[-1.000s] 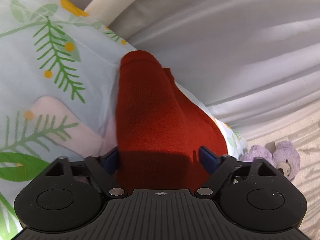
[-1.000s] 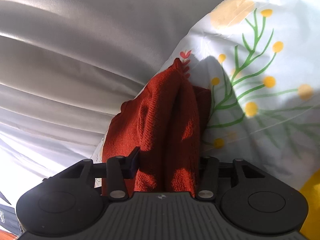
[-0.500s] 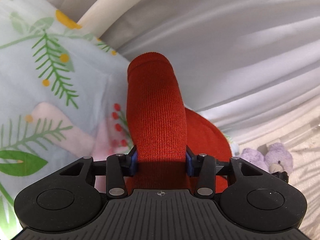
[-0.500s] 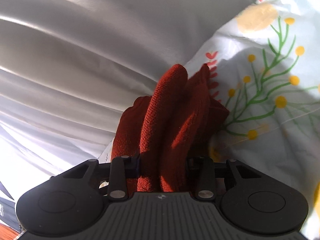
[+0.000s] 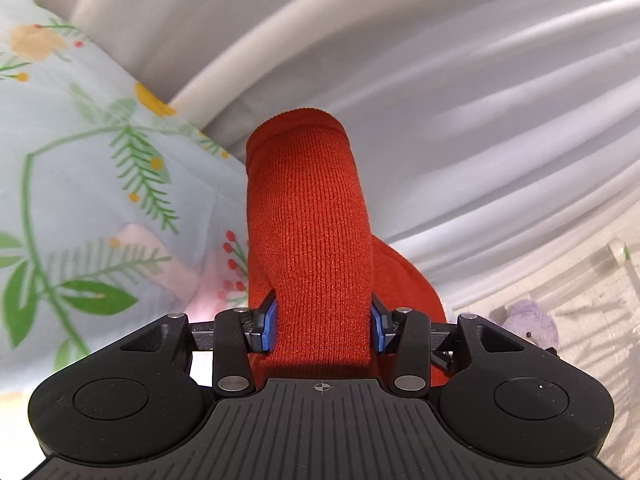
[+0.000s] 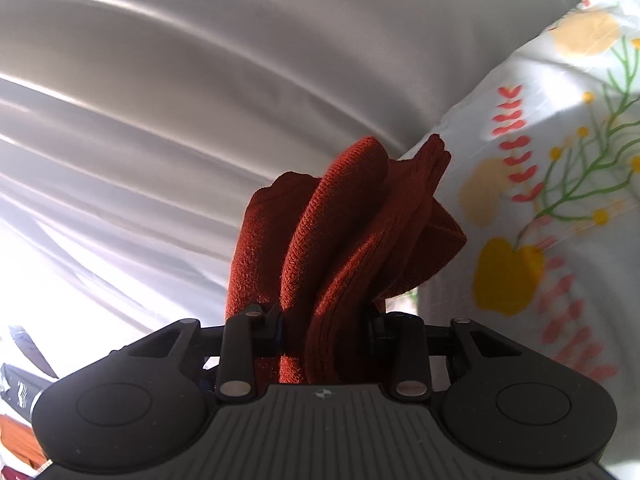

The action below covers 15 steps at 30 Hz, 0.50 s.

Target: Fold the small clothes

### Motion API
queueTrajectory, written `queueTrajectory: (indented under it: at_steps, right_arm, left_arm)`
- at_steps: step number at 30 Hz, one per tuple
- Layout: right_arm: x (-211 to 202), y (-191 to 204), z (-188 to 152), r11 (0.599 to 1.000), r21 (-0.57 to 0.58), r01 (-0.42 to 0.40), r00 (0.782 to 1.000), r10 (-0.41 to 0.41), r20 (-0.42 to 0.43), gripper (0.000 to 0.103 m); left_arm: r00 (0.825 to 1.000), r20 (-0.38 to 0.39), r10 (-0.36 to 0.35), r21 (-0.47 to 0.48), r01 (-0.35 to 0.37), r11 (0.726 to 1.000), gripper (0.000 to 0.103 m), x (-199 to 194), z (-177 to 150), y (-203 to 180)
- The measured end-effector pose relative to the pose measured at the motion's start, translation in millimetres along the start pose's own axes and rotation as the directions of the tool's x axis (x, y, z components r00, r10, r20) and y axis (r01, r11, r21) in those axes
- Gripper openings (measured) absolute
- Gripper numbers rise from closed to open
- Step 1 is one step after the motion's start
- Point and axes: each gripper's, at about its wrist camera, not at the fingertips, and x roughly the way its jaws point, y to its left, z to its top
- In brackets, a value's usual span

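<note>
We grip the rust-red knitted garment [image 5: 308, 216] in both our left fingers [image 5: 267, 326] and right fingers [image 6: 274, 322], clamped tight, above the floral bedsheet [image 5: 80, 184].

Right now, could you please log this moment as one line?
left gripper: shut on red knit garment | right gripper: shut on garment | surface: floral sheet

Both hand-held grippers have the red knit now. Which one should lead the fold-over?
Left, probably. The left hand-held gripper pinches one smooth flat band of the red knit garment; the right hand-held gripper holds a bunched wad of layers.
</note>
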Motion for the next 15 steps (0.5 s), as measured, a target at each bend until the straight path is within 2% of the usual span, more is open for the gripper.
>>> queueTrajectory:
  at_steps: [7, 12, 15]
  right_arm:
    - [31, 18, -22, 1.0, -0.016, -0.019, 0.994, 0.017, -0.111, 0.033]
    - [56, 18, -38, 1.0, -0.015, 0.011, 0.984, -0.013, -0.178, 0.034]
    - [66, 14, -45, 0.998, -0.025, 0.058, 0.98, -0.062, -0.191, 0.034]
  left_arm:
    - [0.995, 0.029, 0.1, -0.081, -0.098, 0.992, 0.046, -42, -19, 26]
    - [0.985, 0.018, 0.173, -0.087, -0.171, 0.981, 0.048, -47, -28, 44]
    - [0.973, 0.03, 0.229, -0.098, -0.225, 0.97, 0.052, -46, -33, 54]
